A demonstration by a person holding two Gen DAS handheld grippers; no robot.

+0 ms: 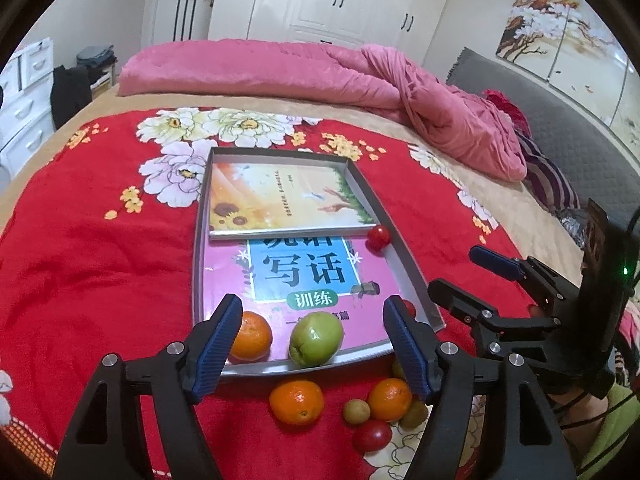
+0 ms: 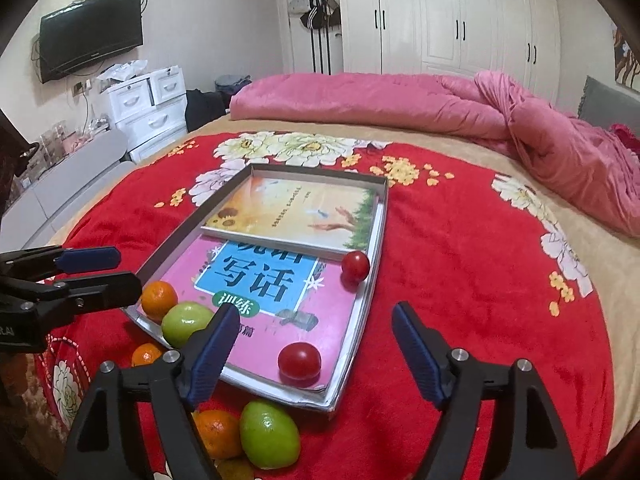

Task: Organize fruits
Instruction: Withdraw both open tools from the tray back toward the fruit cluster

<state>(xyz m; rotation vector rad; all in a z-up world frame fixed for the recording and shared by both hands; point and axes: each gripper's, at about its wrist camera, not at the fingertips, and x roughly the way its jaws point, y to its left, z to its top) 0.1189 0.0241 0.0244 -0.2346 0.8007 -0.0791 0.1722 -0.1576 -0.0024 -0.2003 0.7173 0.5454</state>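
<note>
A shallow silver tray (image 1: 404, 258) (image 2: 378, 240) lined with two books lies on the red floral bedspread. In it sit an orange (image 1: 251, 336) (image 2: 159, 301), a green apple (image 1: 316, 339) (image 2: 187, 323) and two red tomatoes (image 1: 378, 237) (image 2: 355, 266) (image 2: 299, 361). On the bedspread in front lie more oranges (image 1: 296, 402) (image 1: 389, 399) (image 2: 218, 432), a green apple (image 2: 269, 438), a tomato (image 1: 372, 435) and small brownish fruits (image 1: 356, 412). My left gripper (image 1: 314, 344) is open above the tray's near edge, empty. My right gripper (image 2: 310, 354) is open and empty over the tray's near corner.
A rumpled pink quilt (image 1: 360, 80) (image 2: 500, 112) lies across the far side of the bed. A grey headboard (image 1: 560, 120) stands at the right. White drawers (image 2: 148, 112), a wall TV (image 2: 90, 34) and wardrobes (image 2: 460, 16) lie beyond the bed.
</note>
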